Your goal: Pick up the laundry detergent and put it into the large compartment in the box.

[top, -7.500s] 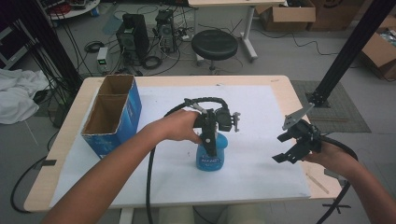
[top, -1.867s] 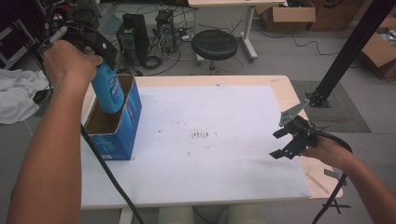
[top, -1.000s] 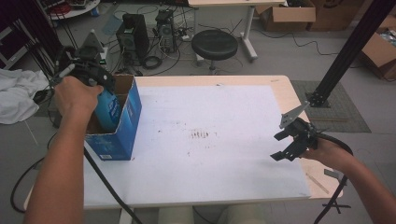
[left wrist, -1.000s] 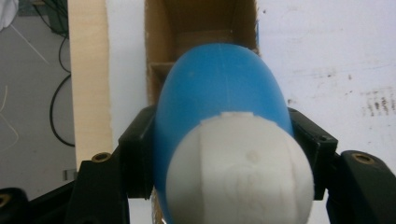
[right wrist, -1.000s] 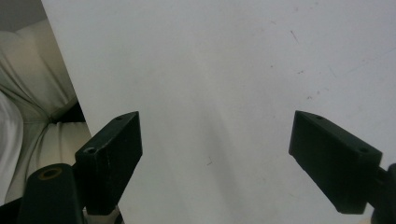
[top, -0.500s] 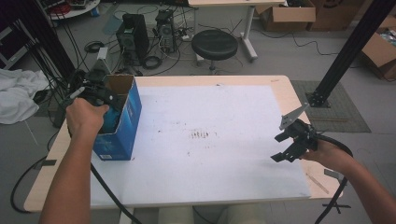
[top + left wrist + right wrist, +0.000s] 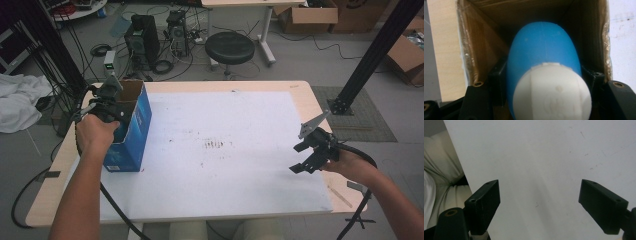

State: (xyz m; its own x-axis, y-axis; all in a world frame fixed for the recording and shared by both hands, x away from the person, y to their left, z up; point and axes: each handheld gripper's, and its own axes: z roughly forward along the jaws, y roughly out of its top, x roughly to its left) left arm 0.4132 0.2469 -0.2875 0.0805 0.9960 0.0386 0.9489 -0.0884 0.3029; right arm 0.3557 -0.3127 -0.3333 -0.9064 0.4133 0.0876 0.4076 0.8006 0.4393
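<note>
Black jaws of the left gripper (image 7: 544, 82) clamp the flanks of a blue bottle (image 7: 544, 52) with a white cap (image 7: 552, 92), its blue body pointing down into the open top of a cardboard box (image 7: 469, 50). The bottle sits between the box's brown inner walls, and whether it touches the bottom cannot be told. Seen from the high view, the left gripper (image 7: 107, 102) is sunk at the mouth of the blue-sided box (image 7: 135, 125), which stands near the left edge of the table (image 7: 300, 95); the left hand (image 7: 97, 132) grips from above, forearm stretched forward. Across the white table cover (image 7: 225, 115), the right gripper (image 7: 539, 202) holds its jaws wide apart with nothing between them. In the high view the right gripper (image 7: 307, 157) hangs near the table's right edge in the right hand (image 7: 347, 165).
</note>
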